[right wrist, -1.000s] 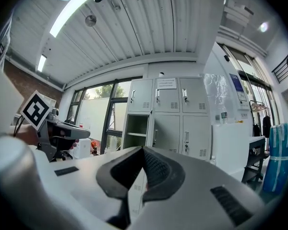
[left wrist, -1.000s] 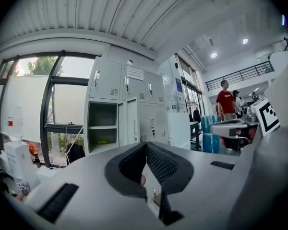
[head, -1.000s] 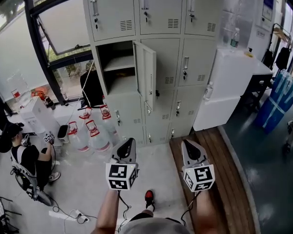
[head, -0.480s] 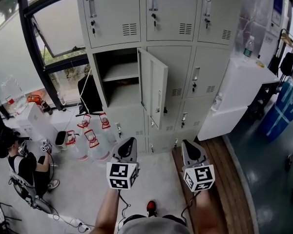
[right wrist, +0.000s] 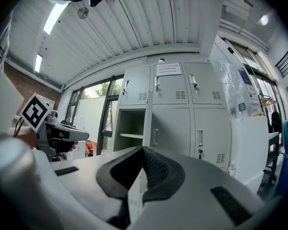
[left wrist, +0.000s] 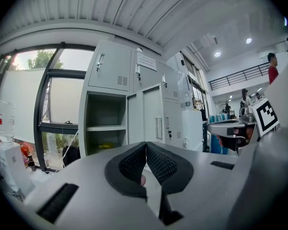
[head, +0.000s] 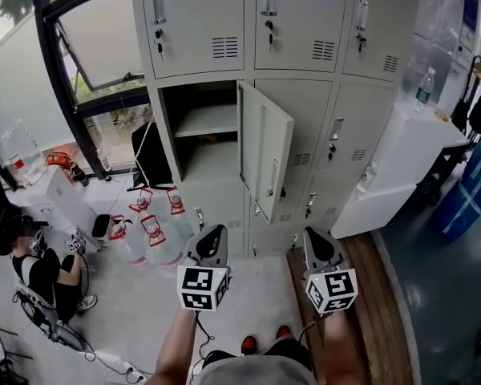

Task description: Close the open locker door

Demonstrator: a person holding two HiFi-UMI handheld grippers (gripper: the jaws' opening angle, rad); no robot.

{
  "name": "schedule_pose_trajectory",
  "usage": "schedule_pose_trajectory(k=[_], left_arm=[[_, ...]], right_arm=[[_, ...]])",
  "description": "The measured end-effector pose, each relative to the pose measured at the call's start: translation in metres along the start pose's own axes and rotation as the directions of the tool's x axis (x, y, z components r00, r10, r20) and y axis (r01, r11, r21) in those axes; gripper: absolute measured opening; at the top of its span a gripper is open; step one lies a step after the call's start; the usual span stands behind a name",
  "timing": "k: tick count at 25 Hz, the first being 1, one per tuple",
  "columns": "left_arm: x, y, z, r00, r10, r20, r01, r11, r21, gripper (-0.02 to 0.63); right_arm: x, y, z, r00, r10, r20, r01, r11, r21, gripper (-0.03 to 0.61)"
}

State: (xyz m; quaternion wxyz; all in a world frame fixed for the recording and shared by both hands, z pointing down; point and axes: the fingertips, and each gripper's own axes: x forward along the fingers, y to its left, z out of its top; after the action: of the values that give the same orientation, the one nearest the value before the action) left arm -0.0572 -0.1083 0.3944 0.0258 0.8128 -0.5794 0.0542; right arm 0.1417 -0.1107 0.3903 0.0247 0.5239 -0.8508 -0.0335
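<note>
Grey locker bank (head: 337, 111) stands at the far side. The open locker door (head: 266, 147) is in the middle row. It is hinged on the right side of the open compartment (head: 199, 131) and swung out toward the near side, nearly edge-on, with its free edge nearest.

One shelf (head: 202, 121) crosses the compartment.

Left gripper (head: 212, 233) is near, below the compartment. Its jaws are pressed together with nothing between them, as its own view confirms.

Right gripper (head: 314, 235) is near, to the right of the door's free edge. Its jaws are likewise together and empty.

Both grippers point toward the lockers, well apart from the door and touching nothing.

Water jugs (head: 148, 227) with red handles sit on the floor left of the lockers. A seated person (head: 40, 271) is at far left. A white cabinet (head: 393, 167) is right of the lockers, with a bottle (head: 423, 87) on top.
</note>
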Motion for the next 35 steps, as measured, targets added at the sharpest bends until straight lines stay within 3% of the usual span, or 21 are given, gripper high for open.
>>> schedule_pose_trajectory(k=[11,21,24,28,31,35], left_arm=[[0.067,0.028,0.003,0.995,0.095,-0.006,-0.095,0.995,0.007,0.023],[0.139,0.052,-0.003,0.979,0.195,-0.05,-0.196,0.981,-0.011,0.023],[0.147,0.058,-0.01,0.973,0.219,-0.068,-0.221,0.975,-0.018,0.023],[0.153,0.064,-0.018,0.966,0.241,-0.092,-0.244,0.97,-0.021,0.023],[0.154,0.065,-0.022,0.964,0.245,-0.102,-0.248,0.968,-0.022,0.023],[0.153,0.066,-0.026,0.963,0.248,-0.109,-0.251,0.968,-0.023,0.023]], right_arm=[[0.074,-0.044,-0.002,0.996,0.08,0.04,-0.08,0.997,0.006,0.006],[0.159,-0.071,-0.016,0.963,0.264,0.049,-0.266,0.963,0.041,0.006],[0.166,-0.069,-0.018,0.933,0.351,0.077,-0.356,0.932,0.069,0.006],[0.163,-0.062,-0.008,0.87,0.467,0.16,-0.489,0.86,0.149,0.015],[0.158,-0.049,-0.004,0.807,0.561,0.182,-0.588,0.793,0.159,0.19],[0.158,-0.031,-0.009,0.768,0.622,0.153,-0.639,0.76,0.12,0.299]])
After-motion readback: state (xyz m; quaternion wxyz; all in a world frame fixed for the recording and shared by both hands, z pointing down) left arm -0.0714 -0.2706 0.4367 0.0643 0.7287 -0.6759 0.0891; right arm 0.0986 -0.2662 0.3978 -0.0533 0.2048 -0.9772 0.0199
